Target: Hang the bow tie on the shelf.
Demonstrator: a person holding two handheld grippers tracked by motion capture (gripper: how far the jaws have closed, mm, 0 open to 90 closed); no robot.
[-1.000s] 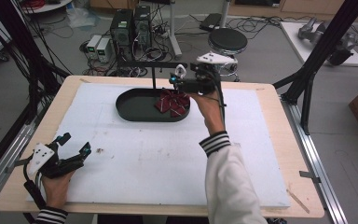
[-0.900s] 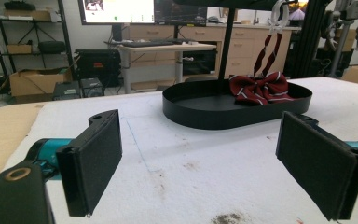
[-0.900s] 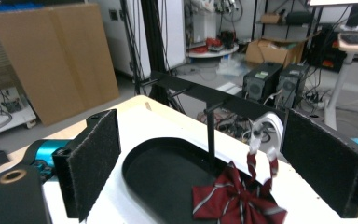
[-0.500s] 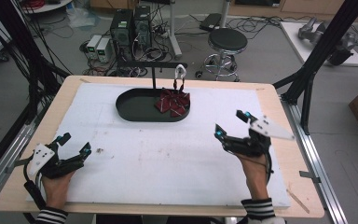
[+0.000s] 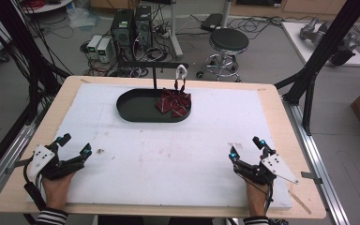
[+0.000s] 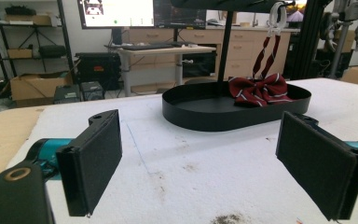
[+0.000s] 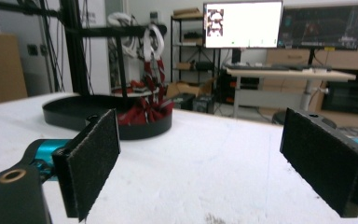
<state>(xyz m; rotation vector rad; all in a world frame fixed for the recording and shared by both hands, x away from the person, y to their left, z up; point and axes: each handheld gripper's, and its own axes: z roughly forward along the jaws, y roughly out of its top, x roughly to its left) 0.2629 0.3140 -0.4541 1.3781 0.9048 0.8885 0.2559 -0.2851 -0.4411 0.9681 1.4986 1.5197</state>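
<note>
At the near edge of the white-covered counter, a person's two hands rest well apart, each holding a gripper. The left gripper sits near the front left corner, its jaws spread wide with nothing between them. The right gripper sits near the front right corner, jaws likewise wide apart and empty. Farther back, toward the far centre of the counter, lies a black oval tray. A dark red striped bow tie rests in the tray's right end, its strap rising to a white clip hung on a black stand.
</note>
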